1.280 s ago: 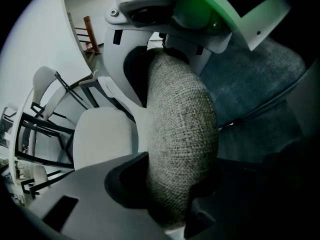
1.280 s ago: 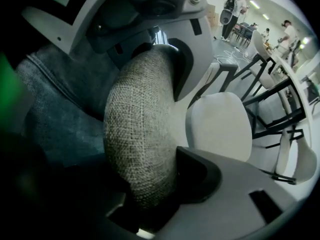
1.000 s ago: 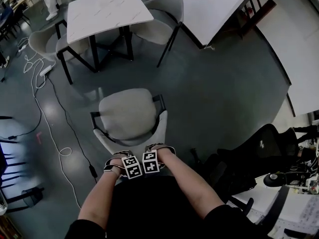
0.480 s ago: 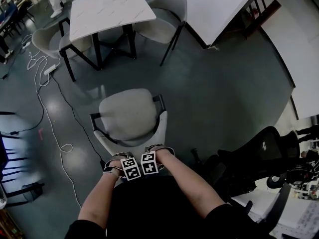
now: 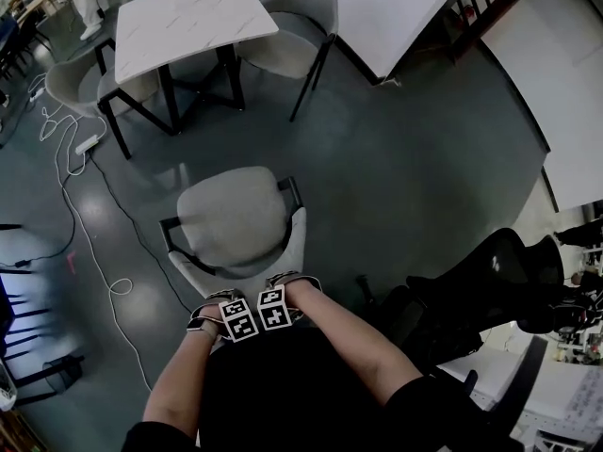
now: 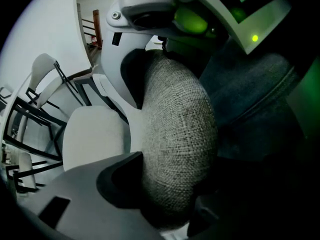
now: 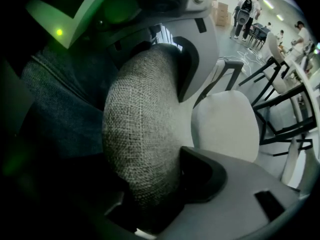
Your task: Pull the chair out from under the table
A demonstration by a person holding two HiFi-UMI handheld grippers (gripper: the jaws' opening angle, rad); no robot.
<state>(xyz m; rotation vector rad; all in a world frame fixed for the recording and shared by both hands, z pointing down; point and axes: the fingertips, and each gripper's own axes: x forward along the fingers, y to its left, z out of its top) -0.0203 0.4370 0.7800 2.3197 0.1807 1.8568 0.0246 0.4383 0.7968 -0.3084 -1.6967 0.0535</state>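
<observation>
The grey fabric chair (image 5: 231, 217) stands out on the dark floor, well apart from the white marble table (image 5: 193, 17). Both grippers sit side by side on the top edge of its backrest (image 5: 243, 276), nearest me. The left gripper (image 5: 229, 301) has the padded backrest (image 6: 177, 144) between its jaws, both pads still touching the cloth while the jaws are opening. The right gripper (image 5: 275, 295) straddles the same backrest (image 7: 142, 134) and its jaws are opening too. The seat (image 6: 92, 136) shows beyond the jaws in the left gripper view, and the seat (image 7: 225, 124) likewise in the right gripper view.
Two more grey chairs (image 5: 301, 26) (image 5: 75, 78) stand at the marble table. White cables (image 5: 75, 215) trail over the floor at the left. A black office chair (image 5: 471, 281) is close on the right. A large white tabletop (image 5: 396, 8) fills the upper right.
The chair and both grippers sit slightly further left in the head view. Both grippers remain on the backrest top.
</observation>
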